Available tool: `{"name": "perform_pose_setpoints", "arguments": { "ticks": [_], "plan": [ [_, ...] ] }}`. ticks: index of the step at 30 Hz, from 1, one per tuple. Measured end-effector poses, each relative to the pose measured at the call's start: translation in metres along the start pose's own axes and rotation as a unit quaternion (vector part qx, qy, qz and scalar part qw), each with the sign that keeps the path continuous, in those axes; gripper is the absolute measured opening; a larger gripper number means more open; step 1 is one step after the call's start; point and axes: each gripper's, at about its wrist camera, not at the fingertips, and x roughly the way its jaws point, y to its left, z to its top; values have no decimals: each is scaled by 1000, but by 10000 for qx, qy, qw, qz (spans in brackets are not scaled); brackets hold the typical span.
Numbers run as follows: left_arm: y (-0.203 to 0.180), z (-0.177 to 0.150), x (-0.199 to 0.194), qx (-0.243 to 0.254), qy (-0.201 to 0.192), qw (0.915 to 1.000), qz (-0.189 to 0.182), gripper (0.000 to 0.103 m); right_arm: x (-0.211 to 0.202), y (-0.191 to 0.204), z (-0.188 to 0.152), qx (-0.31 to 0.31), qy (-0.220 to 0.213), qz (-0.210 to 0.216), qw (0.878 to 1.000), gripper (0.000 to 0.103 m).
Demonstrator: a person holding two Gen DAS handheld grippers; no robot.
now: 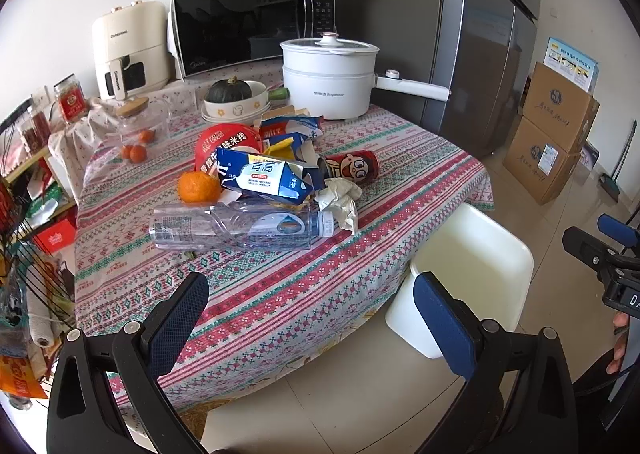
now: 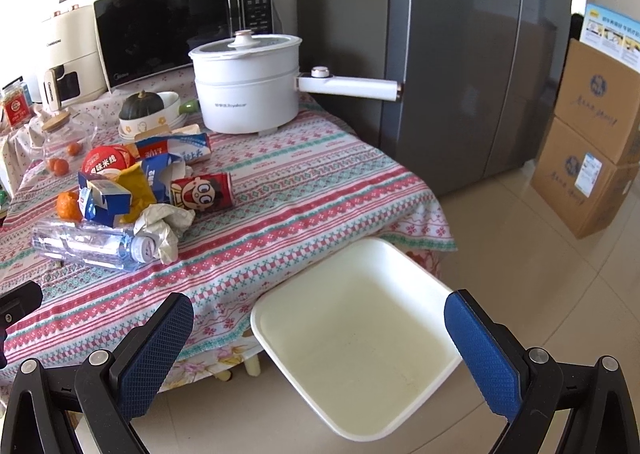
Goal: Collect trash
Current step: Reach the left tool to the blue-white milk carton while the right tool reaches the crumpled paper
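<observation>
Patterned cloth covers the table (image 1: 280, 294); trash lies heaped mid-table: a clear bottle (image 1: 240, 228), crumpled paper (image 1: 340, 197), a red can (image 1: 352, 163) and torn cartons (image 1: 268, 177); an orange (image 1: 199, 187) touches the heap; a white bin (image 2: 356, 338) stands beside the table; left gripper (image 1: 312, 318) and right gripper (image 2: 320, 350) both gape, holding nothing.

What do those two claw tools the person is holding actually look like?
Both look alike: the left gripper and the right gripper each have two black plastic arms with silver rivets, ending in fingers faced with dark blue, cross-hatched rubber pads. The right gripper's body shows part of a white marking. No sleeves show.
</observation>
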Motion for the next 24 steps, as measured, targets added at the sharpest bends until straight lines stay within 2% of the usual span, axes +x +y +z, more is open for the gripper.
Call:
{"name": "perform_pose_setpoints", "arguments": {
  "ticks": [4,7,9,13,15,18,21,24],
  "plan": [
    [13,8,-2,39,-88,9999,65,103,10,7,8,-89,301,133,9994,103],
    [29,18,2,-47,-12,10000,46,103,16,15,19,-83,439,305,9985,103],
    [43,26,9,-213,118,9997,-42,103,20,22,27,-93,504,451,9977,103],
    [60,40,33,-136,436,9986,247,103,38,38,47,-205,757,760,9940,103],
    [69,43,49,-200,656,9975,184,103,52,45,57,-238,854,859,9924,103],
    [84,42,67,-606,748,9953,-72,103,77,52,67,-176,994,980,9901,103],
    [99,50,83,-1157,839,9893,-277,103,101,48,61,64,1047,1107,9883,103],
    [110,66,93,-1628,626,9836,-468,103,130,43,48,125,1603,1021,9817,103]
  ]
}}
